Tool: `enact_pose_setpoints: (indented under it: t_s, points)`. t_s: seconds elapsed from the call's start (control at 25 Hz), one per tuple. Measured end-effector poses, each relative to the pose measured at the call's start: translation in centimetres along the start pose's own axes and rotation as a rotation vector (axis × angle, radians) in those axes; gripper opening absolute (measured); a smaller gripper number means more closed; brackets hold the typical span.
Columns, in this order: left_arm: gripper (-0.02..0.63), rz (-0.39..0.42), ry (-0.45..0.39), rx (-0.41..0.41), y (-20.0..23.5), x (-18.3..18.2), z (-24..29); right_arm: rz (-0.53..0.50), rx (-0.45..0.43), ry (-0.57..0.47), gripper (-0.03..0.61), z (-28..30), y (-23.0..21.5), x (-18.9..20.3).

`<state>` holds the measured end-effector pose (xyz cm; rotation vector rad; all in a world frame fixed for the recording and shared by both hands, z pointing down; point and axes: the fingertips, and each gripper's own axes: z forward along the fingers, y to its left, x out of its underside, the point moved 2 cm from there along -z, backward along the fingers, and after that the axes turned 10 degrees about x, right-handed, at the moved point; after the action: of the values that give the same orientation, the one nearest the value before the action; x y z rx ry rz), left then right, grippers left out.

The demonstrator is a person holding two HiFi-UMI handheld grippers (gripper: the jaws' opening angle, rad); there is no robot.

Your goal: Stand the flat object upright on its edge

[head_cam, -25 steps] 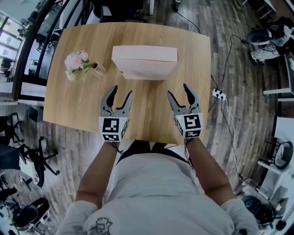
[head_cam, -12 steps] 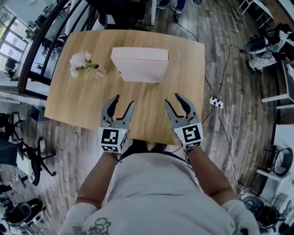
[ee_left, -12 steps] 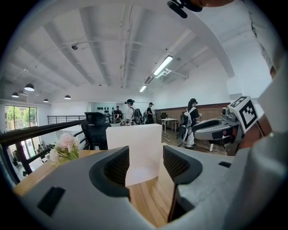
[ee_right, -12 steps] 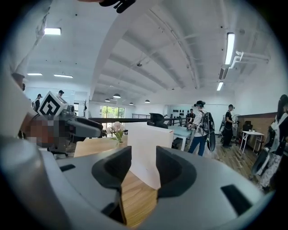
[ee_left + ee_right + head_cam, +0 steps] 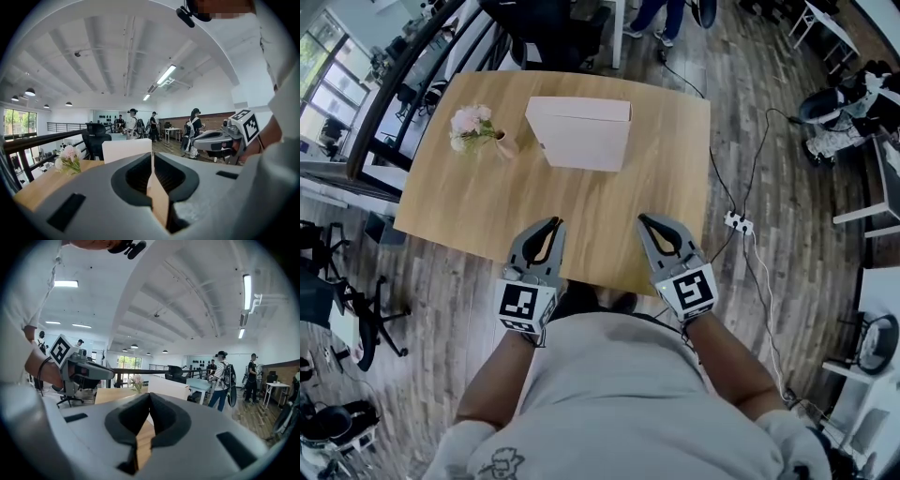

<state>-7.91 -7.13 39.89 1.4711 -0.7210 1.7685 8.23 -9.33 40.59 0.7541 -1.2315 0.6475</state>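
Note:
A pale pink flat box (image 5: 579, 133) lies flat at the far middle of the wooden table (image 5: 609, 216). It shows beyond the jaws in the left gripper view as the box (image 5: 126, 150) and in the right gripper view as the box (image 5: 168, 386). Both grippers hover over the table's near edge, well short of the box. My left gripper (image 5: 555, 222) is closing, its tips nearly meeting with nothing between them (image 5: 152, 154). My right gripper (image 5: 643, 218) is shut and empty (image 5: 149, 394).
A small vase of pink flowers (image 5: 473, 127) lies on the table left of the box. A power strip (image 5: 736, 222) with cables lies on the floor at the right. Office chairs (image 5: 356, 309) stand at the left. People (image 5: 133, 124) stand far behind the table.
Both grippers went from wide open to closed, the right one first. They have drawn back toward the table's near edge. The box has not moved.

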Motion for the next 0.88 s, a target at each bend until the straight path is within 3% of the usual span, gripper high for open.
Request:
enact_pose_setpoints:
  t_s: [0.32, 0.56, 0.88]
  points:
    - [0.006, 0.026, 0.029, 0.074, -3.7, -0.6, -2.6, 0.001, -0.092, -0.005, 0.005, -3.1, 1.6, -0.9]
    - [0.006, 0.072, 0.040, 0.132, -4.2, -1.1, -4.4, 0.011, -0.088, -0.011, 0.005, -4.7, 3.4, -1.8]
    - [0.006, 0.058, 0.026, 0.173, -3.3, -1.1, -10.3, 0.014, -0.063, 0.014, 0.005, -6.7, 8.2, -2.6]
